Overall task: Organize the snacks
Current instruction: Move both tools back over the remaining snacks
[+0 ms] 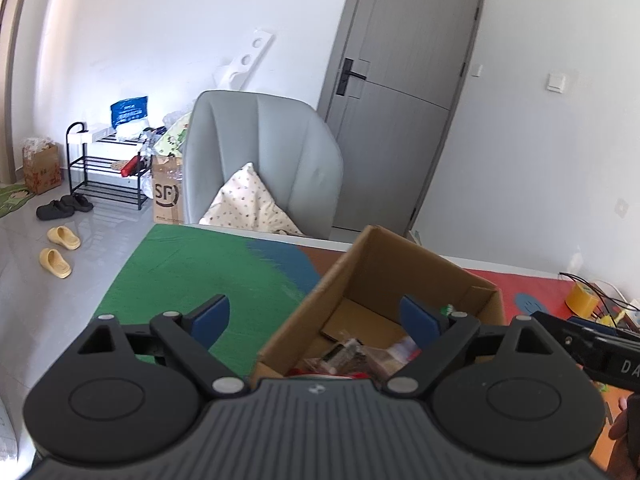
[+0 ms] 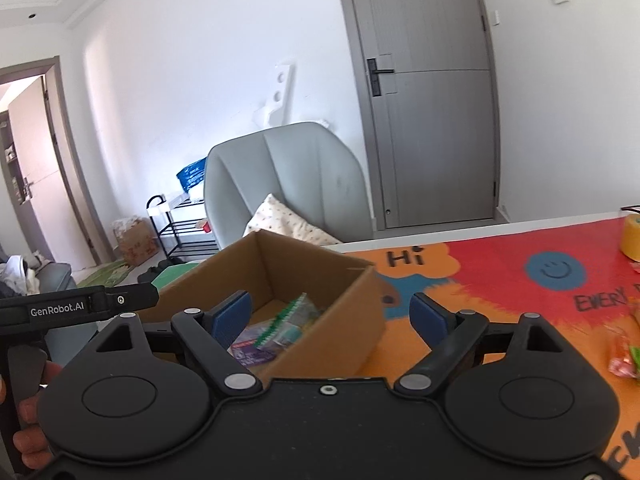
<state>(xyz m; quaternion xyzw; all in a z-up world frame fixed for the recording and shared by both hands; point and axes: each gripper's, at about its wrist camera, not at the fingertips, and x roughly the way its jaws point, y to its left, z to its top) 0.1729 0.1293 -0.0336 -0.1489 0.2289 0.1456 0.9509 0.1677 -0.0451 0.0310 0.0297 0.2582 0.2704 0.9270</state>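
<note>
Sitting at lower centre of both views, the cardboard box (image 2: 304, 280) holds several snack packets (image 2: 276, 332) on its floor; the left gripper (image 1: 316, 320) straddles the box's near-left wall, fingers spread wide, pinching nothing; the right gripper (image 2: 332, 316) spans its right wall, equally spread and empty; loose snacks (image 2: 624, 356) lie at the right edge on the colourful mat (image 2: 500, 280); a grey chair (image 1: 260, 152) stands behind.

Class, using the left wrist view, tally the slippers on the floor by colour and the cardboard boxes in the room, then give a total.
Yellow slippers: 2
Black slippers: 2
Cardboard boxes: 3
Total: 7
</note>
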